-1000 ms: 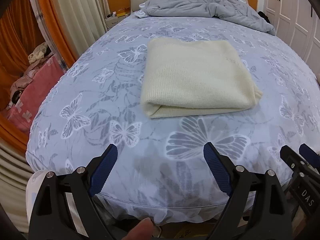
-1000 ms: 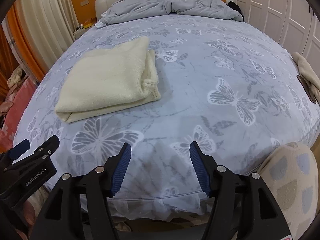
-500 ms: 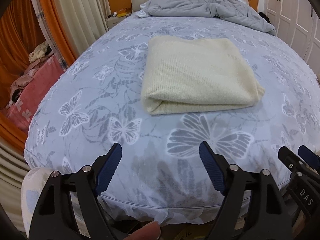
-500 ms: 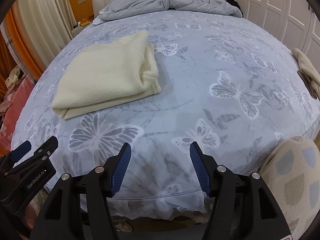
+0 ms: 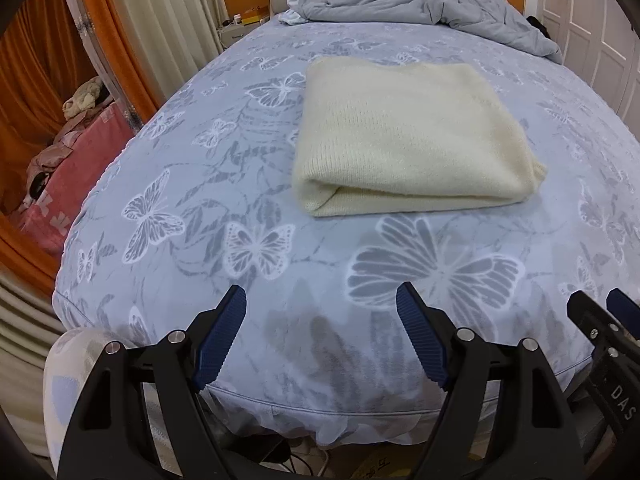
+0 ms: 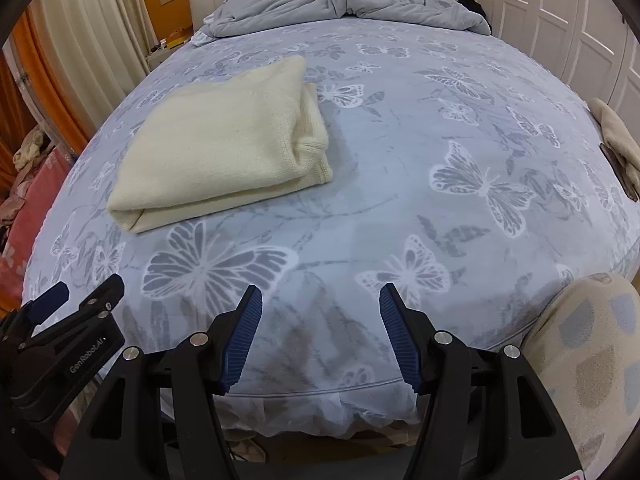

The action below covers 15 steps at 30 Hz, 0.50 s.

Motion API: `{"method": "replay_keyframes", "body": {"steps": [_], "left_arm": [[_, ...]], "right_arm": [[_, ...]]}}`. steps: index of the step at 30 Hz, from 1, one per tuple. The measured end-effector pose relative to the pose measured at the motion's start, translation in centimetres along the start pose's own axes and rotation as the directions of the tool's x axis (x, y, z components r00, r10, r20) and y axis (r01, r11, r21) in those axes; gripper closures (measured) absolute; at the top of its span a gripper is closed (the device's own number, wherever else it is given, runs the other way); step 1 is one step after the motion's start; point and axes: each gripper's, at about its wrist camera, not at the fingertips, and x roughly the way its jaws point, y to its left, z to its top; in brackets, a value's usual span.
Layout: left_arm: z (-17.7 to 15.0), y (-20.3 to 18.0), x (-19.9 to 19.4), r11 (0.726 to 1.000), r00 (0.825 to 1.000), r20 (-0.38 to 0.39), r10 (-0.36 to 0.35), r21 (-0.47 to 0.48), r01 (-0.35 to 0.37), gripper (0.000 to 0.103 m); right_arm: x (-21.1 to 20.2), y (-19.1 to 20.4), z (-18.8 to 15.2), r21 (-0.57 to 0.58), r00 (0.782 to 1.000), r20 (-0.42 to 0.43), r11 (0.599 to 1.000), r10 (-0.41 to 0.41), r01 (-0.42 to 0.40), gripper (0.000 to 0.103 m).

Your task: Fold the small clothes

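Observation:
A cream knitted garment [image 5: 404, 136] lies folded into a flat rectangle on the blue butterfly-print bed [image 5: 240, 200]. It also shows in the right wrist view [image 6: 224, 144], left of centre. My left gripper [image 5: 322, 312] is open and empty above the bed's near edge, well short of the garment. My right gripper [image 6: 320, 310] is open and empty at the same edge, to the right of the garment. Each gripper shows at the side of the other's view.
A rumpled grey duvet [image 5: 420, 4] lies at the headboard end. A beige cloth [image 6: 616, 136] sits at the bed's right edge. Pink bedding and clothes [image 5: 68, 168] lie left of the bed. White wardrobe doors [image 6: 560, 20] stand on the right.
Both grippers have drawn slightly closer to the bed and shifted a little. The garment has not moved. Both stay open.

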Motion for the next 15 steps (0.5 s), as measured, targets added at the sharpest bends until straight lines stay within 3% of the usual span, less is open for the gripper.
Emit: {"method": "replay_keyframes", "body": {"steps": [15], "left_arm": [[0.6, -0.4, 0.1, 1.000, 1.000, 0.001, -0.003, -0.001, 0.003, 0.028]], "right_arm": [[0.0, 1.4, 0.6, -0.007, 1.000, 0.010, 1.000, 0.013, -0.013, 0.043]]}}
